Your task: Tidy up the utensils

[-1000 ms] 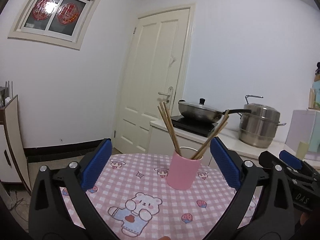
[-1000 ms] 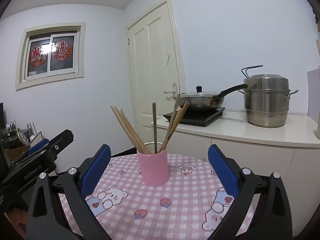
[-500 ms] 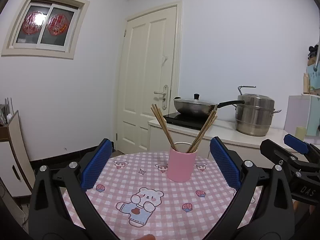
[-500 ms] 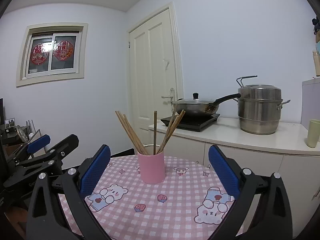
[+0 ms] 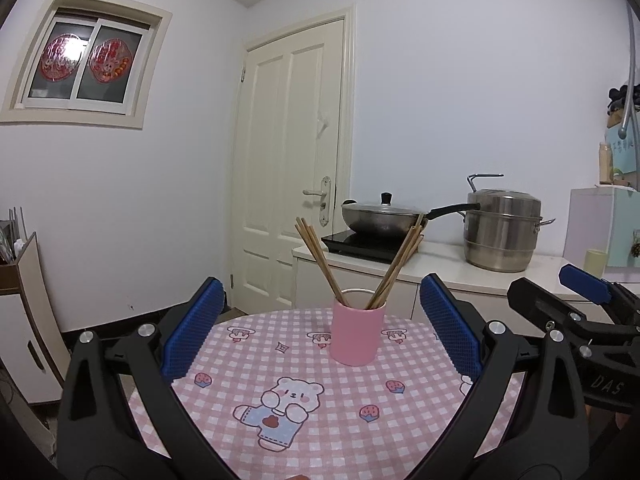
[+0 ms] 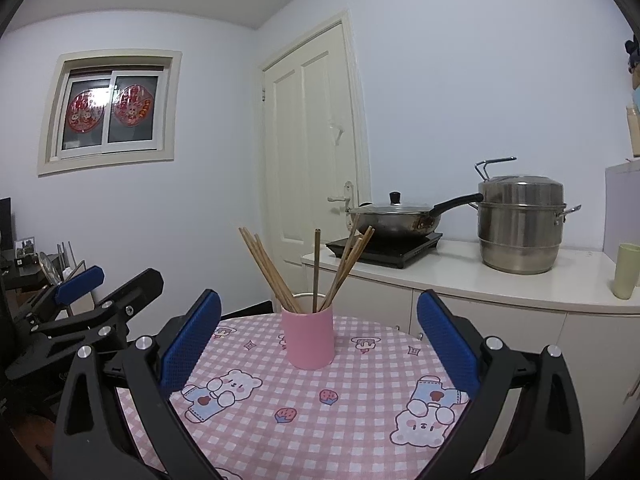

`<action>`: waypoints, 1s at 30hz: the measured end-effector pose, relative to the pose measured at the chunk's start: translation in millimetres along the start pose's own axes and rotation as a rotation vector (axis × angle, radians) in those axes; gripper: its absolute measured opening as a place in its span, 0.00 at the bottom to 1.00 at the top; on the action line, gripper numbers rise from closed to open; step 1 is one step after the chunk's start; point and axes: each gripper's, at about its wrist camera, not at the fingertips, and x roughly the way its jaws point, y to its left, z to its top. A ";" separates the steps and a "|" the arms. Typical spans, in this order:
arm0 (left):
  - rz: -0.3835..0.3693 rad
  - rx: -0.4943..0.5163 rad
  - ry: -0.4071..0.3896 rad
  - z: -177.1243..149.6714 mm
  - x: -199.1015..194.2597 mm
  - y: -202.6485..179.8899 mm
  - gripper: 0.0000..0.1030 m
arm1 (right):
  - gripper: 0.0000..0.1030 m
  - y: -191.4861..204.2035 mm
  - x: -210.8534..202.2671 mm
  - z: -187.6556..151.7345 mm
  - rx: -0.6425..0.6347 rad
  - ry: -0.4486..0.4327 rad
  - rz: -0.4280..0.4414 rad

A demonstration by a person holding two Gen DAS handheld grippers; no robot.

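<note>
Left gripper point(image 5: 320, 330): jaws wide apart, holding nothing, short of the pink cup point(image 5: 357, 335). Right gripper point(image 6: 318, 342): likewise spread and empty, also short of the cup. Cup stands upright on the checked tablecloth point(image 5: 320, 412), chopsticks point(image 5: 320, 260) fanned inside it. Behind the cup, a wok point(image 5: 382, 218) and steamer pot point(image 5: 502, 230) sit on the counter.

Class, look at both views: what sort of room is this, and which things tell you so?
Most likely a small home kitchen: a lidded wok on a cooktop, a steel steamer pot, and a pink cup of chopsticks.
</note>
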 end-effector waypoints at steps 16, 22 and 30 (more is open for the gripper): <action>0.019 0.017 -0.031 3.5 -9.4 -1.7 0.94 | 0.92 1.4 -5.2 3.0 0.014 -0.008 0.031; 0.033 0.025 -0.038 5.4 -11.7 -3.4 0.94 | 0.92 1.5 -5.7 3.2 0.015 -0.009 0.031; 0.047 0.034 -0.044 5.2 -11.8 -4.5 0.94 | 0.92 1.7 -5.2 2.9 0.015 -0.008 0.028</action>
